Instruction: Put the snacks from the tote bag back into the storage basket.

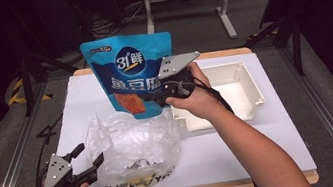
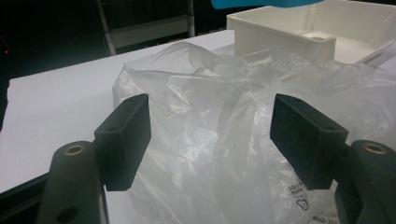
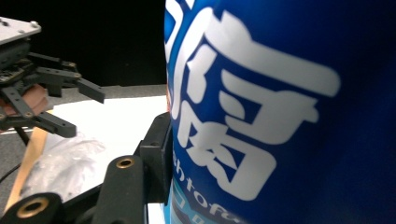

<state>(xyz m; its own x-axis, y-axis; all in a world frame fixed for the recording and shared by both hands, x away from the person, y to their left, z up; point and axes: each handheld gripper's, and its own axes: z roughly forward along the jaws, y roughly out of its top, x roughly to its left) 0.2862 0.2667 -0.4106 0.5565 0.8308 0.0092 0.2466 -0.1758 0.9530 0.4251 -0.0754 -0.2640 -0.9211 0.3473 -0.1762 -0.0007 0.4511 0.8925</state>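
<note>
While right tongs (image 1: 159, 96) clamp blue pouch (image 1: 131, 68) upright, left tongs (image 1: 89, 155) apart beside plastic bag (image 1: 134, 139)

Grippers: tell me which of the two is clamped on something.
The right gripper: its jaws pinch the blue snack pouch, lifted above the table. The left gripper stands open beside the clear plastic bag.
</note>
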